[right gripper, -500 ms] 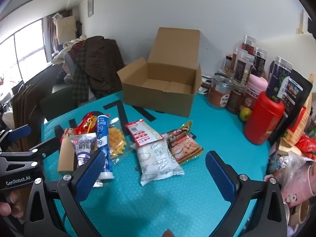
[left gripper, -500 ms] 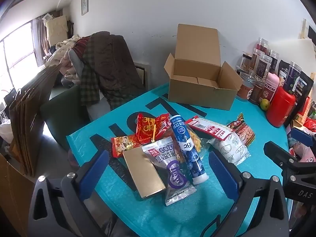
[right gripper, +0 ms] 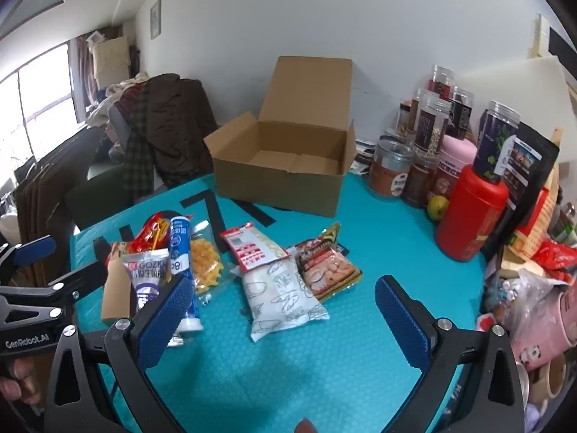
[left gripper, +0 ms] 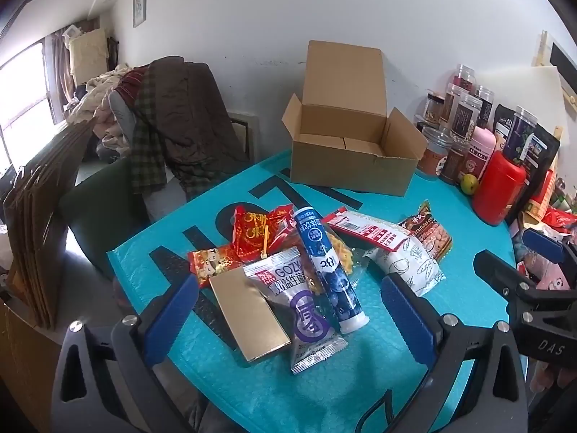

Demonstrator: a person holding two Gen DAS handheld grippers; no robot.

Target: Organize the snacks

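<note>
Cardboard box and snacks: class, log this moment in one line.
cardboard box: open, empty | snacks: piled on teal mat | left gripper: open | right gripper: open

My left gripper (left gripper: pixel 288 306) and right gripper (right gripper: pixel 283 315): black skeletal frames with triangular cut-outs, silver screw heads, ribbed blue pads (right gripper: pixel 400 319). White markings read "GenRobot.AI" on the left unit, "DAS" on the right.

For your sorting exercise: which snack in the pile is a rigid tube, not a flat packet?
The blue tube with the white cap, lying on its side; the others are soft pouches or a gold box.
</note>
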